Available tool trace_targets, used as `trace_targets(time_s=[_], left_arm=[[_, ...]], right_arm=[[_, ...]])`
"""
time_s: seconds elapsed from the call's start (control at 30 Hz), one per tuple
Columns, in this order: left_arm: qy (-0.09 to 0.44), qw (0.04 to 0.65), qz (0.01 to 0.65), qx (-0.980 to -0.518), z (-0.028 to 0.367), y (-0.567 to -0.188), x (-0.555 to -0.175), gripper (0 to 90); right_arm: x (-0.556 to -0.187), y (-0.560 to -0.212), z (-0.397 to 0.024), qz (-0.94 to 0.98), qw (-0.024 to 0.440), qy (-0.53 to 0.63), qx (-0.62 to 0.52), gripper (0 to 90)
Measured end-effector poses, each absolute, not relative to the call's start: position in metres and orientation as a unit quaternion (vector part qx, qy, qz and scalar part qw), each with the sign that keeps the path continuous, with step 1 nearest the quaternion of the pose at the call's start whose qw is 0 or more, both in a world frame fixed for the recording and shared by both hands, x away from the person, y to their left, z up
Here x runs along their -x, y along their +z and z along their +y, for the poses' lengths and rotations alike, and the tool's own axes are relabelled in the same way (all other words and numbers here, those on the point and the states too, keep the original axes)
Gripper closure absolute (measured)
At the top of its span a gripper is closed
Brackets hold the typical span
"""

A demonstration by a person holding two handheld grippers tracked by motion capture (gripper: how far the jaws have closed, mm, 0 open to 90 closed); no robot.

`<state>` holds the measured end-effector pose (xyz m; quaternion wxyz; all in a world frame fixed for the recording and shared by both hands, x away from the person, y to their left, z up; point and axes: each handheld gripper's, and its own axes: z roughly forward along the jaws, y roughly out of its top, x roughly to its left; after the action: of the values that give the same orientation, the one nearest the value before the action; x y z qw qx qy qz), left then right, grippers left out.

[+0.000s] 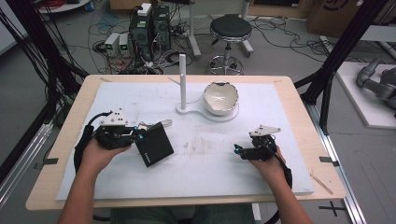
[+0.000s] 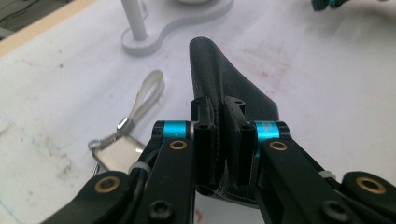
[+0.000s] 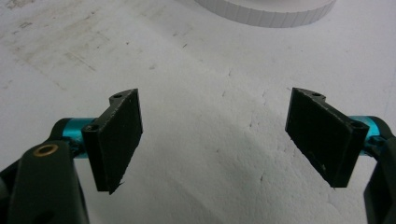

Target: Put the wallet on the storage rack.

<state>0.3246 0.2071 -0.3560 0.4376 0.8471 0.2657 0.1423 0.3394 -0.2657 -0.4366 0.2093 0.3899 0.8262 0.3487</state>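
The left gripper has its jaws clamped on the near edge of the black wallet, which sits tilted at about eight o'clock from the white bowl, with a key ring on the white mat just beside it. To do the lift well I would keep the pinch firm and raise it straight, level at the wrist — the wallet is thin and could swing or slip. The left hand reaches in from seven o'clock with the gripper pointing toward three, while the right gripper rests low at five o'clock from the bowl, jaws wide apart over bare mat.
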Motion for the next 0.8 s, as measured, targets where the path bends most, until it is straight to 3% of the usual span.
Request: trace_targets(time_s=[0.8], left_arm=[[0.158, 0.468, 0.229, -0.839, 0.123, -0.293, -0.374, 82.6]], right_arm=[[-0.336, -0.434, -0.265, 0.822, 0.206, 0.357, -0.392, 19.0]])
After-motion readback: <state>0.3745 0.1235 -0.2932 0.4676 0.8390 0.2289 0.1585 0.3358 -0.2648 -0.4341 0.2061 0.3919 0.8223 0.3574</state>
